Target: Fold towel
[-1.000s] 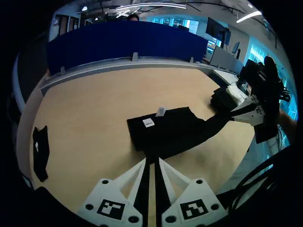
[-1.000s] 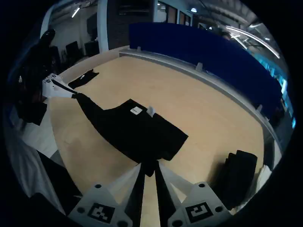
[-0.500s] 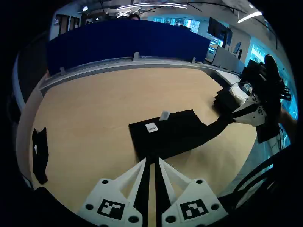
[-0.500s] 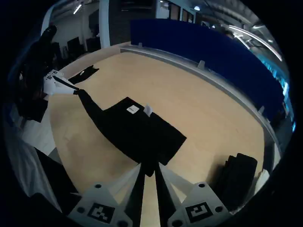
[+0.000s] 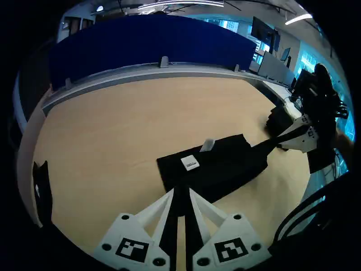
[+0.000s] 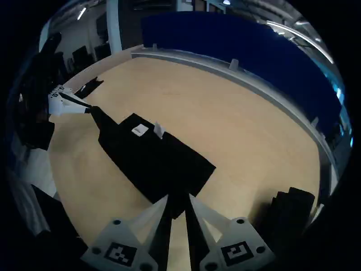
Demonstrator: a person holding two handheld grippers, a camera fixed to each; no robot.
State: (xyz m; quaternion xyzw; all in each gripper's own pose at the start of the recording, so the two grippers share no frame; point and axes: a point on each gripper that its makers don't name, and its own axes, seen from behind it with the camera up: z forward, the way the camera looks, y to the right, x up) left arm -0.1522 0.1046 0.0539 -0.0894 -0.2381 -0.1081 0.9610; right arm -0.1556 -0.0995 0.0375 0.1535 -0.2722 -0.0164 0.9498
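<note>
A black towel (image 5: 221, 167) with two white labels (image 5: 190, 162) lies on the light wooden table (image 5: 113, 126). My left gripper (image 5: 180, 201) is shut on its near corner, with the cloth pinched between the fingers. The right gripper (image 5: 289, 137) shows at the far right, clamped on the neighbouring corner, held by a person in dark clothes. In the right gripper view the towel (image 6: 153, 162) runs from my right gripper (image 6: 177, 205), shut on a corner, to the left gripper (image 6: 72, 105) at the far left, which holds the other corner taut.
A blue partition (image 5: 149, 45) with a grey ledge bounds the far side of the table. A stack of dark folded cloths (image 6: 289, 212) sits near the right gripper, seen also as the dark stack (image 5: 280, 119). Another black cloth (image 5: 40, 189) lies at the table's left edge.
Both grippers have moved forward over the table, carrying the towel's corners. The stretched-out tails at the held corners have shortened, and the towel now looks more rectangular and sits nearer both cameras.
</note>
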